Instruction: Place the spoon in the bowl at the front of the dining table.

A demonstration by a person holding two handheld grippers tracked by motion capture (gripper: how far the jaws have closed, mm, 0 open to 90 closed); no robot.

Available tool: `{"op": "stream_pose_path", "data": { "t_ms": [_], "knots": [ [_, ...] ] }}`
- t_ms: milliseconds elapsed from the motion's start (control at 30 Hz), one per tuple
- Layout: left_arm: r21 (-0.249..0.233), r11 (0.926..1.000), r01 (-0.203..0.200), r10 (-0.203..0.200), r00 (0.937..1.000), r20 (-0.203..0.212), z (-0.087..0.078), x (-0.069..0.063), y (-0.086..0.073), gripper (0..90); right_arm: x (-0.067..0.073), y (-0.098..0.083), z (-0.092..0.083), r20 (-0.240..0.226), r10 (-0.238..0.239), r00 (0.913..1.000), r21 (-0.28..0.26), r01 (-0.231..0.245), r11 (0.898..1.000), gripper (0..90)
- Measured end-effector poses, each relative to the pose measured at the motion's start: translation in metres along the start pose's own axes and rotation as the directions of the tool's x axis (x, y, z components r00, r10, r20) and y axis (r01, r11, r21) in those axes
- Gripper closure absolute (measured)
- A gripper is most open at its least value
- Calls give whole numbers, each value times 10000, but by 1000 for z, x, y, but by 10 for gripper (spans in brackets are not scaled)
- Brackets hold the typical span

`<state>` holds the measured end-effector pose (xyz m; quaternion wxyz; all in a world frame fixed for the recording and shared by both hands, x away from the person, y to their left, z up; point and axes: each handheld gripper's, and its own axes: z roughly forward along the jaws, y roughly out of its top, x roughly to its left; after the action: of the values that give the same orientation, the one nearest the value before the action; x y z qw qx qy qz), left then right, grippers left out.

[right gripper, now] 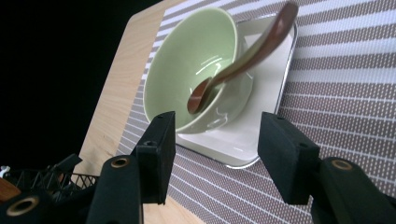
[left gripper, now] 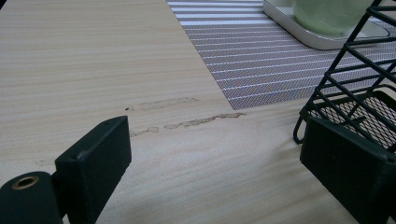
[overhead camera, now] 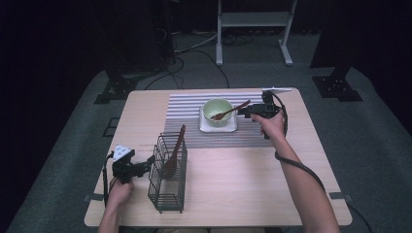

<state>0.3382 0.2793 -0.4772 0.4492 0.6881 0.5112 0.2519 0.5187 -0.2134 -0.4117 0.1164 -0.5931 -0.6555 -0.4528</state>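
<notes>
A pale green bowl (overhead camera: 217,110) (right gripper: 187,60) stands on a white square plate (overhead camera: 218,128) (right gripper: 261,116). A brown wooden spoon (overhead camera: 231,110) (right gripper: 243,56) lies in the bowl, its handle leaning over the rim. Just right of the bowl, my right gripper (overhead camera: 248,112) (right gripper: 219,140) is open, with nothing between its pads and the spoon beyond them. At the front left stands a black wire basket (overhead camera: 167,179) (left gripper: 355,79) holding a wooden spatula (overhead camera: 174,153). My left gripper (overhead camera: 148,165) (left gripper: 217,144) is open beside the basket's left side, one jaw close to its lower corner.
The plate rests on a grey striped placemat (overhead camera: 189,121) (left gripper: 252,60) at the back middle of the light wooden table (overhead camera: 243,179). Bare wood lies between basket and right forearm. A white-legged stand (overhead camera: 252,29) and cables are on the floor behind.
</notes>
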Motion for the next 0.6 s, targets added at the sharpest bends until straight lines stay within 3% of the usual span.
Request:
{"op": "stream_pose_path", "data": {
  "t_ms": [233,300,600],
  "knots": [
    [0,10000,3,-3,10000,-29,0,0,0,80,-2,-7,0,-32,-109,9999,243,110,9996,431],
    [-8,10000,11,-11,10000,-40,0,0,0,81,-2,-10,-1,-38,-411,9991,519,412,9978,422],
    [5,10000,-6,6,10000,-54,0,-1,0,80,2,-19,-10,-115,-737,9972,754,744,9944,390]
  ]
}}
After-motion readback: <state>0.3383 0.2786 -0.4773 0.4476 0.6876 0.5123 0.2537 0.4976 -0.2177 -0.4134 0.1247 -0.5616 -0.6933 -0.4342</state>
